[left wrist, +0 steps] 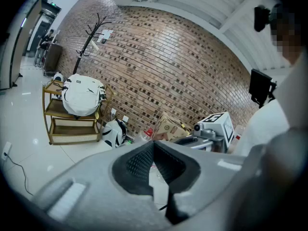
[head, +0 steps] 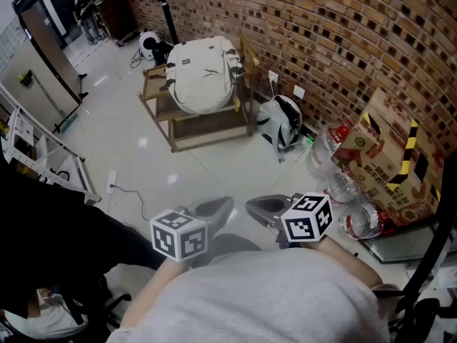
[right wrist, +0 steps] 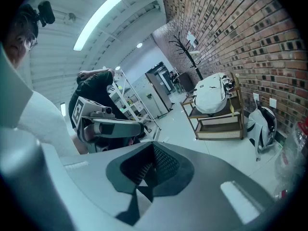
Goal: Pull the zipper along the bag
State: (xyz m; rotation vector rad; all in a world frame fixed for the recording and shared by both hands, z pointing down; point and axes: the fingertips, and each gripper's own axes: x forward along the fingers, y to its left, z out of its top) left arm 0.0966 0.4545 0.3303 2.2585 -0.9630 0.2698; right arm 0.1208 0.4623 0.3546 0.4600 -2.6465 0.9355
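Bag (head: 203, 73), white and rounded, lies on top of a wooden cart (head: 214, 128) by the brick wall (head: 321, 27), well apart from both grippers. Close to the person, the left gripper (head: 218, 207) has its jaws together on nothing. Just beside it, the right gripper (head: 257, 207) is likewise closed and empty. A cardboard box (head: 389, 156) leans at far right.

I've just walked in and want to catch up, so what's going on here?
A person holds a two-jaw gripper in each hand, close to the body. The left gripper and the right gripper are both shut and empty. The white fabric bag lies on a wooden shelf cart by the brick wall, across the floor from them. Neither gripper is at its zipper yet.
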